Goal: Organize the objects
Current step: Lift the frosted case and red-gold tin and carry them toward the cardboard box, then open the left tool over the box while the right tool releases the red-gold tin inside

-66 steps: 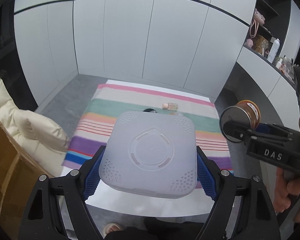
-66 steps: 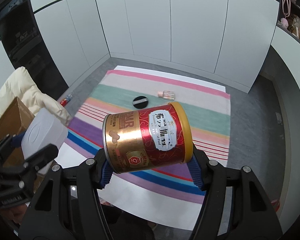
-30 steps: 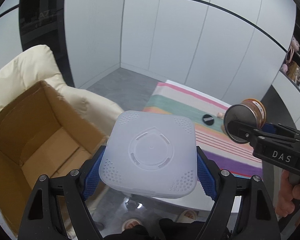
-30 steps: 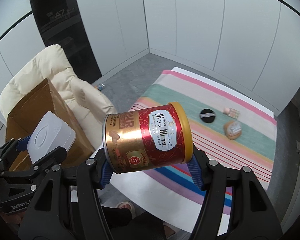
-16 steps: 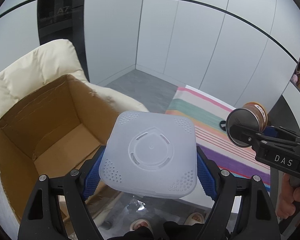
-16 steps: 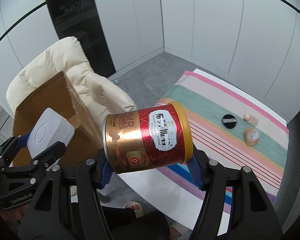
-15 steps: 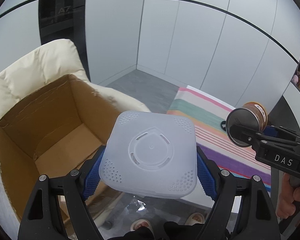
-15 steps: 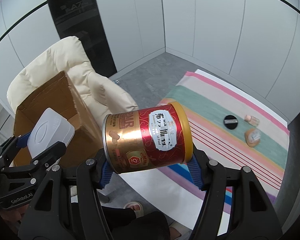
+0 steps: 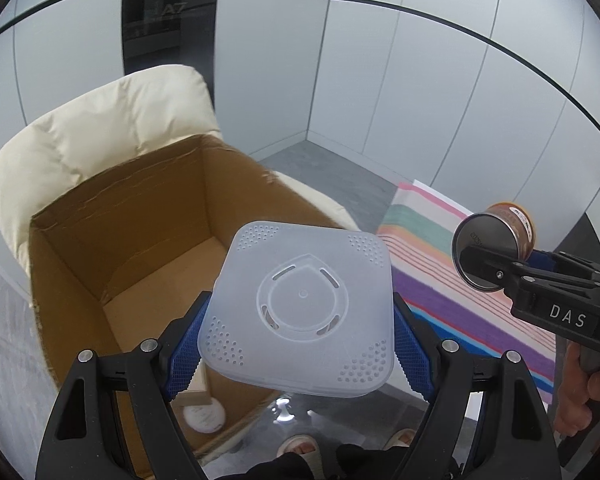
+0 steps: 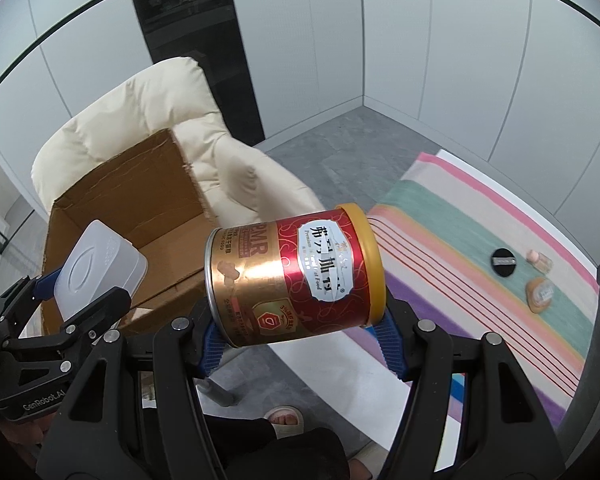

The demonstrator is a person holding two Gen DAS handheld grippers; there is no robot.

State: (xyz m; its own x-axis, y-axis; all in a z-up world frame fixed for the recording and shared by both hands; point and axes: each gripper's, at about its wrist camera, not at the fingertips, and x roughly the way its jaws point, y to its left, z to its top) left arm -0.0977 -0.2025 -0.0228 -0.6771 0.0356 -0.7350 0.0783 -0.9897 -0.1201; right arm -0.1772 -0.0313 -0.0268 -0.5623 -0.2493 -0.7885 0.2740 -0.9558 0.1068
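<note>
My left gripper (image 9: 297,354) is shut on a white square plastic box (image 9: 304,296), its blue pads pressing both sides. The box hangs over the near right edge of an open cardboard carton (image 9: 147,252). A small round white item (image 9: 203,416) lies on the carton's floor. My right gripper (image 10: 300,350) is shut on a red and gold tin with a yellow lid (image 10: 295,276), held on its side. That tin (image 9: 494,250) shows at the right of the left wrist view. The carton (image 10: 123,208) lies left of the tin, with the white box (image 10: 99,260) beside it.
The carton rests on a cream padded chair (image 9: 99,120). A striped mat (image 10: 480,248) on the grey floor holds a black disc (image 10: 503,261), a small bottle (image 10: 540,260) and a tan round item (image 10: 540,294). A person's slippered feet (image 9: 300,446) stand below. White wall panels close the corner behind.
Both grippers have swung left with their loads. The carton and chair now fill more of each view, and the striped mat has slid off to the right.
</note>
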